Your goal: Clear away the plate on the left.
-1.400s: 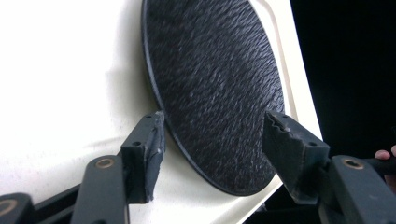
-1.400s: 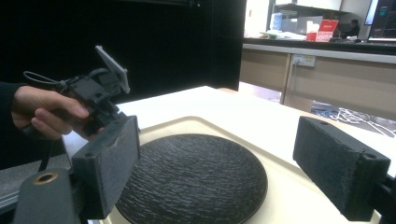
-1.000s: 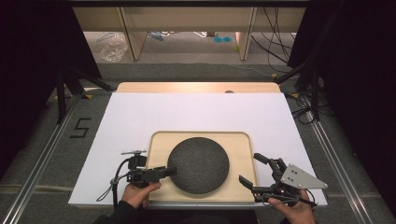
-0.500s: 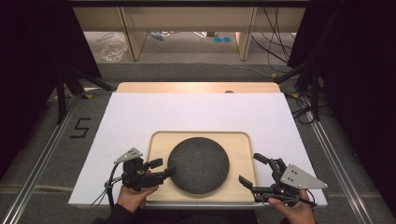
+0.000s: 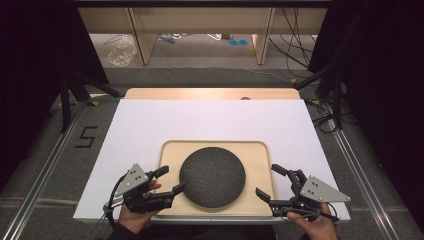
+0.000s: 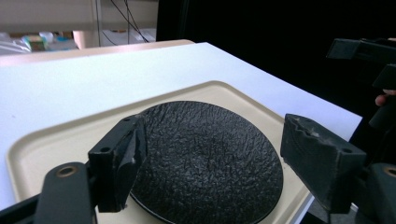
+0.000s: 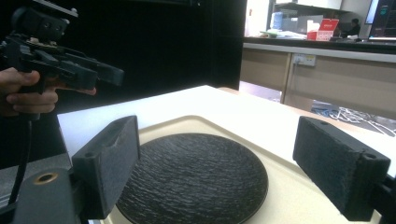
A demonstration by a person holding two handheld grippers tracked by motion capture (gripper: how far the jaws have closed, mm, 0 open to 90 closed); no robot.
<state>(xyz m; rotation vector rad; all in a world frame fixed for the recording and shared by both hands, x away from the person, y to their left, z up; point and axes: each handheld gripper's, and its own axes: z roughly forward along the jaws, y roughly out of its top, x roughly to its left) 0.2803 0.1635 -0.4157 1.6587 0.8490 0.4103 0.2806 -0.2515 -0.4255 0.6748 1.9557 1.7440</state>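
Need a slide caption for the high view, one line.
Black textured plate on a beige tray, flanked by the open left tool and right tool.

High view looks down; both gripper views face the plate (image 5: 212, 176) closely.

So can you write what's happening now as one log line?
left gripper: open, just opened, empty | right gripper: open, empty | black plate: on beige tray

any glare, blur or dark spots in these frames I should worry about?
High view: white table evenly lit, surroundings near black, mildly soft. Left gripper view: black plate shows sheen on its texture, near jaws slightly blurred, background top left overexposed. Right gripper view: plate sharp, near jaws soft, left half dark, room behind bright.
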